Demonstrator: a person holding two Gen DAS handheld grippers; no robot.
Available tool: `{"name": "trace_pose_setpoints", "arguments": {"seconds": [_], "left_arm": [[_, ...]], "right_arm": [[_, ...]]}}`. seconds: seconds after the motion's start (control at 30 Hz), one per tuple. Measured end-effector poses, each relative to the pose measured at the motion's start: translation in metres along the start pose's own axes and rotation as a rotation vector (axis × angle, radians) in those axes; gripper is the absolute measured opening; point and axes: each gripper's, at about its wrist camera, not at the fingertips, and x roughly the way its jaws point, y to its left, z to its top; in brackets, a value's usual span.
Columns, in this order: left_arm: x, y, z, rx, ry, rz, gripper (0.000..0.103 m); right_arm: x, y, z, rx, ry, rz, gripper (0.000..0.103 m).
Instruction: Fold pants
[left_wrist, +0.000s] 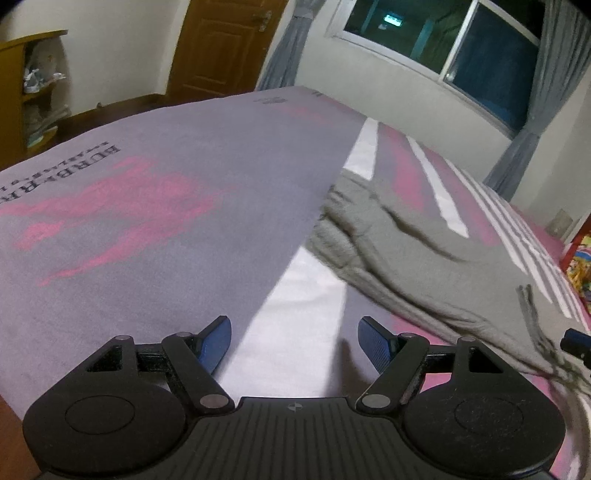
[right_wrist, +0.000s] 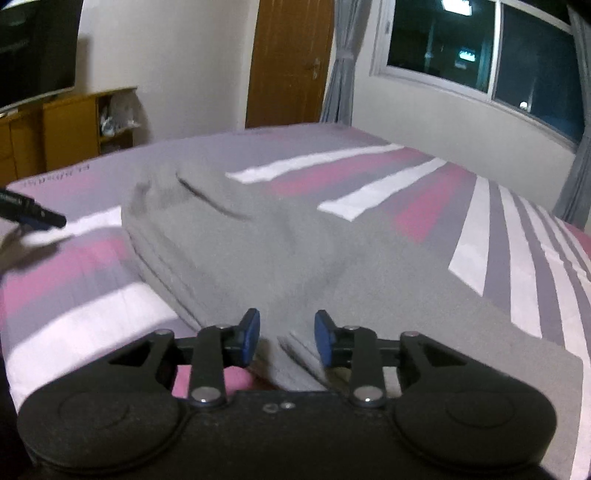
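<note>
1. Left hand-held gripper (left_wrist: 294, 345): fingers spread wide, nothing between them. It hangs over the bed (left_wrist: 155, 229) above a white stripe of the cover, left of the pants.
2. Grey pants (right_wrist: 258, 243) lie on the striped bed cover. In the right wrist view the long axis runs from far left toward near right; the far end is bunched and blurred, so waist or cuff cannot be told there.
3. Right hand-held gripper (right_wrist: 287, 338): fingers partly apart, pants fabric between them. Whether the pads press it cannot be told.
4. The near-right part of the pants is cut off by the frame edge.
</note>
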Motion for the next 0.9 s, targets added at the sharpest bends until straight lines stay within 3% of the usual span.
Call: {"name": "trace_pose_setpoints", "arguments": {"seconds": [0.13, 0.23, 0.3, 0.37, 0.47, 0.6, 0.77, 0.9], "left_arm": [[0.0, -0.025, 0.005, 0.033, -0.009, -0.049, 0.075], [0.008, -0.056, 0.01, 0.059, -0.008, -0.097, 0.074], [0.014, -0.079, 0.012, 0.078, 0.011, -0.153, 0.052], [0.024, -0.109, 0.013, 0.094, 0.052, -0.233, 0.044], [0.035, -0.153, 0.01, 0.104, 0.097, -0.358, 0.043], [0.06, -0.211, -0.002, 0.072, 0.229, -0.531, 0.043], [0.09, -0.246, -0.019, 0.04, 0.359, -0.565, 0.043], [0.105, -0.251, -0.029, -0.013, 0.391, -0.564, 0.044]], "right_arm": [[-0.026, -0.023, -0.001, 0.064, -0.052, -0.07, 0.029], [-0.05, -0.054, -0.011, 0.137, -0.068, -0.169, 0.03], [-0.065, -0.079, -0.021, 0.197, -0.064, -0.236, 0.03], [-0.08, -0.101, -0.032, 0.243, -0.057, -0.292, 0.03], [-0.099, -0.126, -0.051, 0.295, -0.048, -0.337, 0.031], [-0.114, -0.146, -0.075, 0.347, -0.035, -0.371, 0.032], [-0.119, -0.161, -0.093, 0.412, -0.04, -0.367, 0.033], [-0.119, -0.169, -0.096, 0.455, -0.045, -0.338, 0.038]]}}
